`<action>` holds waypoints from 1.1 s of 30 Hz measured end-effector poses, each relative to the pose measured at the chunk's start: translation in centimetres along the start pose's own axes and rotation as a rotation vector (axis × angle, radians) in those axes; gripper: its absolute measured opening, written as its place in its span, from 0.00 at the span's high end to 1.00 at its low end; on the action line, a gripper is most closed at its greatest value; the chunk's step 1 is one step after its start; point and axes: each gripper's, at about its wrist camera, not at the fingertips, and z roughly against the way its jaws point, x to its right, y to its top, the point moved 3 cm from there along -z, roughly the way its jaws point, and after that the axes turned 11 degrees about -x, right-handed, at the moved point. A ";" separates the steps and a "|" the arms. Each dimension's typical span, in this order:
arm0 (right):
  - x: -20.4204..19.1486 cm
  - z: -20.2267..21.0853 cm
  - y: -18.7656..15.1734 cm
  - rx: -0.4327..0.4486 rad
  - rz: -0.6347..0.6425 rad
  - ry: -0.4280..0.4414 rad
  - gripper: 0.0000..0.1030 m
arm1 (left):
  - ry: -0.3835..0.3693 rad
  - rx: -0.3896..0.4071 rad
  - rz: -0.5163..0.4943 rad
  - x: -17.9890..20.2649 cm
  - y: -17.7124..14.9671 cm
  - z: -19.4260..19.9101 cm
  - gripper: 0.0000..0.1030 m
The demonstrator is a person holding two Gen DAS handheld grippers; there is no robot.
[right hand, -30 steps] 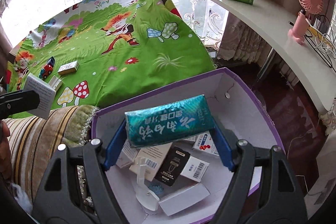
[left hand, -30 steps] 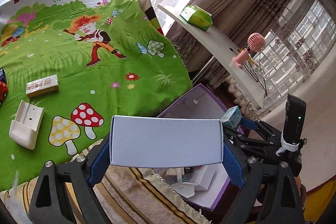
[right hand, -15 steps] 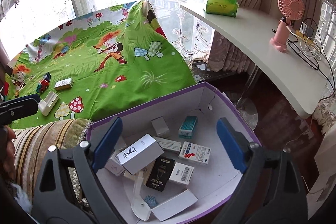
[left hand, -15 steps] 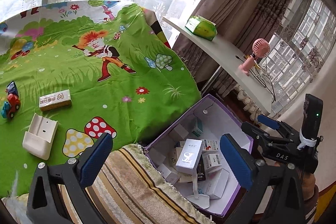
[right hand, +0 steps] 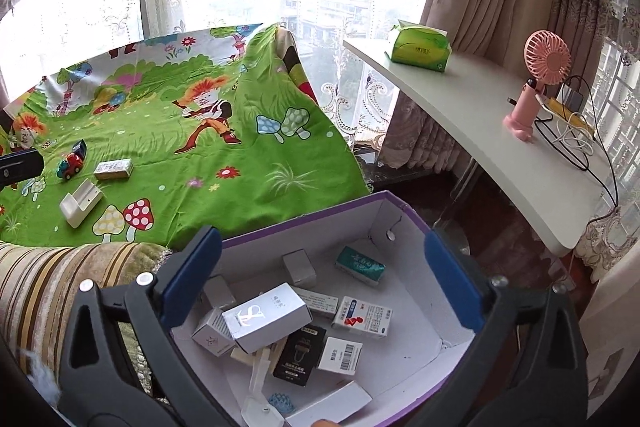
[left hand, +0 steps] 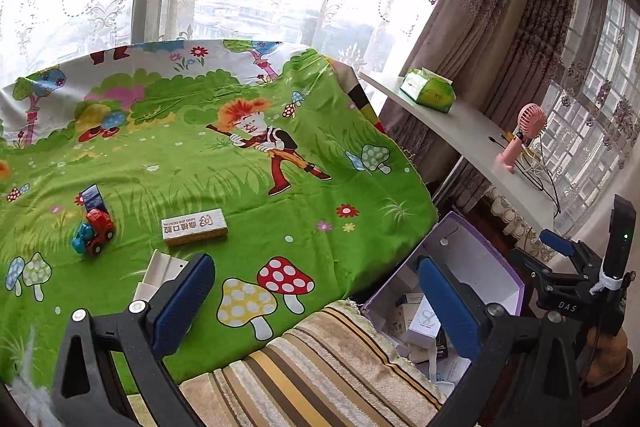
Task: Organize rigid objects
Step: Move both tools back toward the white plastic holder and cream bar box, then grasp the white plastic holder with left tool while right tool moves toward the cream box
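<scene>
My left gripper point(left hand: 316, 301) is open and empty above the near edge of the green cartoon cloth point(left hand: 240, 187). On the cloth lie a gold dental box point(left hand: 195, 227), a toy truck point(left hand: 93, 230) and a white holder point(left hand: 158, 275), partly hidden by my left finger. My right gripper point(right hand: 320, 281) is open and empty over the purple-rimmed box point(right hand: 404, 223), which holds several small cartons, among them a silver box point(right hand: 266, 317) and a teal pack point(right hand: 360, 265). The purple-rimmed box point(left hand: 472, 259) also shows in the left wrist view.
A striped cushion point(left hand: 320, 367) lies between the cloth and the box. A white shelf point(right hand: 480, 119) at right carries a green tissue pack point(right hand: 420, 46), a pink fan point(right hand: 536, 83) and cables. Curtained windows stand behind.
Both grippers opened. The white box from the left and the teal pack from the right dropped into the purple-rimmed box. The left gripper then swung left toward the cloth.
</scene>
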 end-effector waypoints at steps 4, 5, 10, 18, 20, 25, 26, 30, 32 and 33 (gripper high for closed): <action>-0.8 0.0 0.1 -0.008 0.017 0.015 0.01 | 0.025 0.001 0.062 -3.2 0.0 0.6 0.01; -1.0 0.0 0.1 -0.009 0.015 0.031 0.01 | 0.030 0.000 0.081 -4.1 0.0 0.7 0.01; -2.3 0.0 0.3 -0.018 0.023 0.065 0.01 | 0.058 -0.025 0.193 -8.4 -0.3 0.7 0.06; -4.4 -1.1 0.3 -0.069 0.044 0.138 0.01 | 0.138 -0.213 0.197 -12.2 -1.9 -2.7 0.11; -4.8 -1.5 0.2 -0.094 0.029 0.188 0.01 | 0.152 -0.269 0.169 -12.2 -2.4 -3.9 0.11; -5.7 -2.3 0.0 -0.118 0.019 0.251 0.01 | 0.175 -0.360 0.119 -12.0 -3.2 -6.2 0.11; -5.9 -2.4 0.0 -0.120 0.022 0.253 0.01 | 0.186 -0.373 0.105 -11.9 -3.1 -6.6 0.11; -6.8 -3.1 0.5 -0.137 0.026 0.271 0.01 | 0.236 -0.414 0.033 -11.6 -2.7 -7.9 0.11; -7.4 -3.6 0.8 -0.144 0.035 0.278 0.01 | 0.250 -0.439 -0.005 -11.4 -2.6 -8.7 0.12; -7.8 -3.8 1.0 -0.147 0.041 0.283 0.01 | 0.254 -0.452 -0.023 -11.3 -2.6 -9.2 0.14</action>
